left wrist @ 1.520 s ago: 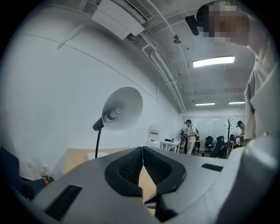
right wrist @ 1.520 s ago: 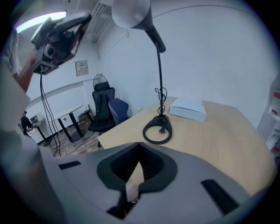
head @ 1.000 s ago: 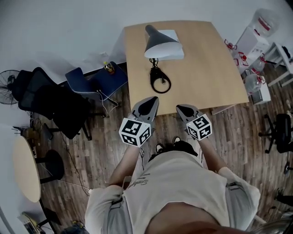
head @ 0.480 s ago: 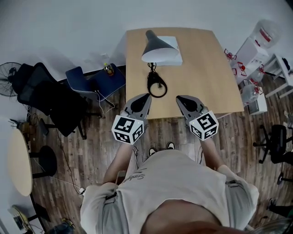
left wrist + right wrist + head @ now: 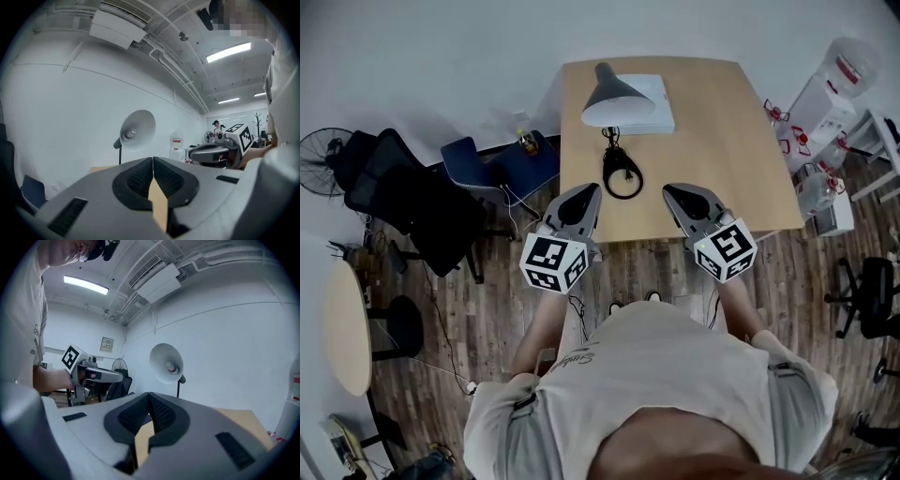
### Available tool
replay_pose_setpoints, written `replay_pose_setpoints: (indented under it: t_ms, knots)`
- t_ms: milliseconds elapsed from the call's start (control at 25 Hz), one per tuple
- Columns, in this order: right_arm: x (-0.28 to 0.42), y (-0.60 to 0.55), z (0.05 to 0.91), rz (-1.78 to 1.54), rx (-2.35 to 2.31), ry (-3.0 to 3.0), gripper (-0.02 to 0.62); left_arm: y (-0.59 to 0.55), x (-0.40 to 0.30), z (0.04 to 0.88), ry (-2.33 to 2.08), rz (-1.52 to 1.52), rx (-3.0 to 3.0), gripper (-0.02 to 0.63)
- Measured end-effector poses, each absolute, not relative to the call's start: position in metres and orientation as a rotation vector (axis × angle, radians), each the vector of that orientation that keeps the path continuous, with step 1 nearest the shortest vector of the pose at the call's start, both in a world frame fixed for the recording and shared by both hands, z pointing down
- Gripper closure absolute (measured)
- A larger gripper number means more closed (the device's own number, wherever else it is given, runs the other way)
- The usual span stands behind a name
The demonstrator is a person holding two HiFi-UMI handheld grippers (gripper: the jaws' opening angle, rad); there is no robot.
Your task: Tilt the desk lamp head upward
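While held at the tabletop's (image 5: pixel 727 141) 6 o'clock edge, left gripper (image 5: pixel 587 191) and right gripper (image 5: pixel 674 191) empty, fingers (image 5: pixel 137 180) pressed together; lamp (image 5: pixel 614 94) at 12 o'clock, well apart.

The left gripper (image 5: pixel 587 190) and right gripper (image 5: pixel 672 190) are built alike. Each has a smooth grey shell tapering toward the jaws, where a black oval recess holds ribbed black pads (image 5: pixel 140 177). Behind the recess, a narrow dark slot (image 5: pixel 68 216) marks each flank. At each rear sits a white cube (image 5: pixel 553 262) bearing black square markers. The person wears a pale short-sleeved T-shirt (image 5: pixel 666 375) with script lettering on the chest.
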State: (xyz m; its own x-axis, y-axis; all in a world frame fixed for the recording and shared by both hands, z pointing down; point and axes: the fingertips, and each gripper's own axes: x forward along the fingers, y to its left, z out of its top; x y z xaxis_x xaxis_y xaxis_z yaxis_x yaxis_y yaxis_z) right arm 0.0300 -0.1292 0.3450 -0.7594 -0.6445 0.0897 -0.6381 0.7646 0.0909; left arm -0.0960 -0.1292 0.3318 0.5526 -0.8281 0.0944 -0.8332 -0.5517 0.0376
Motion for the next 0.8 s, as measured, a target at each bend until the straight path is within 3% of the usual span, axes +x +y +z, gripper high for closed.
replay_pose_setpoints:
  t_ms: [800]
  knots:
    - [0.029,-0.134,0.342,-0.105,0.986,-2.869,0.601,-0.122,-0.104,0.34,-1.543,0.067,2.603,0.591]
